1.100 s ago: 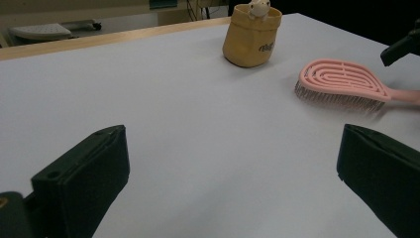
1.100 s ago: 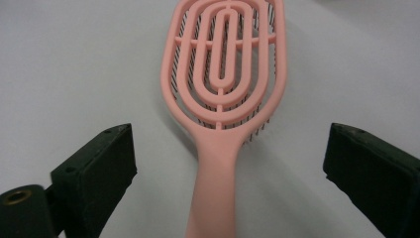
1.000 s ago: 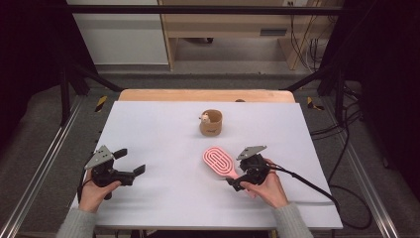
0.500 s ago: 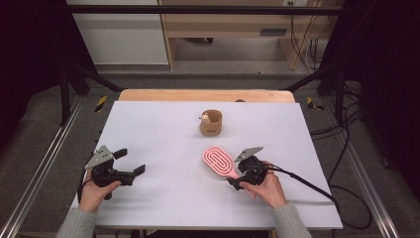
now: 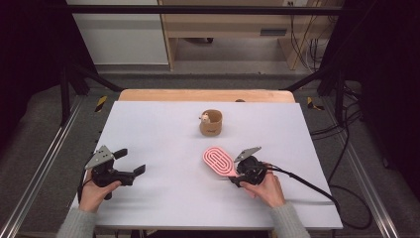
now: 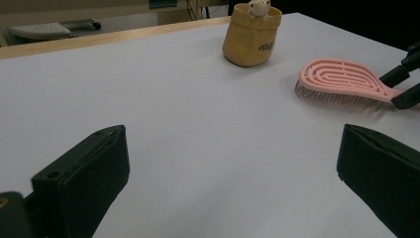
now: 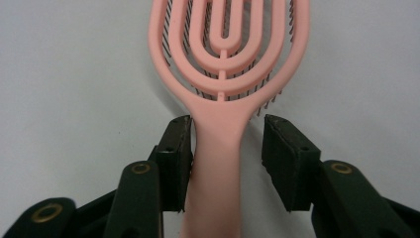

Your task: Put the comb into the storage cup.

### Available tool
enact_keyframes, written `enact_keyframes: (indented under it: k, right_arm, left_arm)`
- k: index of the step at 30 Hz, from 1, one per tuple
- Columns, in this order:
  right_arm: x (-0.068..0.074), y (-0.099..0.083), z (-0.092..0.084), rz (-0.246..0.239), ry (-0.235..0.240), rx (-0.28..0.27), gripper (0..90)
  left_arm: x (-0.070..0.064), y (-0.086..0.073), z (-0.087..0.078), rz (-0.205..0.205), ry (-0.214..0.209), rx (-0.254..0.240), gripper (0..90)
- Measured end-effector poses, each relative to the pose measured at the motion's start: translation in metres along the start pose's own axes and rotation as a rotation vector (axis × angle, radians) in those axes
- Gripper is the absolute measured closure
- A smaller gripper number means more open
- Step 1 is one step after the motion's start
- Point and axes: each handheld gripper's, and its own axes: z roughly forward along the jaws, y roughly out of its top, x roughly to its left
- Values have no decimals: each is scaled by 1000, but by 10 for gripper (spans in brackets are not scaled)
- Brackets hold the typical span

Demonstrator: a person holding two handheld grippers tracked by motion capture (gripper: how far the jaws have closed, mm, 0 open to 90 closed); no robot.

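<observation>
A: Right gripper [image 7: 227,144] straddles the neck of the pink hairbrush [image 7: 225,59], centre of the right gripper view. Jaws spread around the handle. The jaw at frame left is touching it or nearly so; the one at frame right stands apart, with a gap showing.

B: So not pinching it. The risk as I judge it: if the jaws close from that offset, the near one pushes first and the brush could slide or swing on the smooth white table [image 5: 163,124] before the far jaw arrives. The handle is rounded and narrow there, so a grip low on the neck could let the head droop or twist on lifting.

A: The brush lies bristles down; the left gripper view, upper right, shows the bristles [image 6: 341,99] meeting the table. The right gripper view only hints at them through the slots.

B: The high view places it right of centre, head angled toward the upper left. The tan cup [image 5: 211,123] with a small figure at its rim stands well apart, above it.

A: Left gripper [image 5: 130,162], lower left of the high view, rests in the hand; jaws wide apart, nothing between them. Its own view confirms bare table between them.
</observation>
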Motion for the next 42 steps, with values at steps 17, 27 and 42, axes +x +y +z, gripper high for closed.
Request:
enact_keyframes:
  k: [17, 27, 42]
  right_arm:
    - [1, 0, 2, -8, 2, 18, 682]
    - [0, 0, 2, -16, 7, 26, 690]
    - [0, 1, -1, 2, 10, 35, 694]
  left_arm:
    - [0, 0, 0, -1, 0, -2, 0]
    - [0, 0, 0, -2, 0, -2, 0]
    - [1, 0, -1, -4, 2, -5, 0]
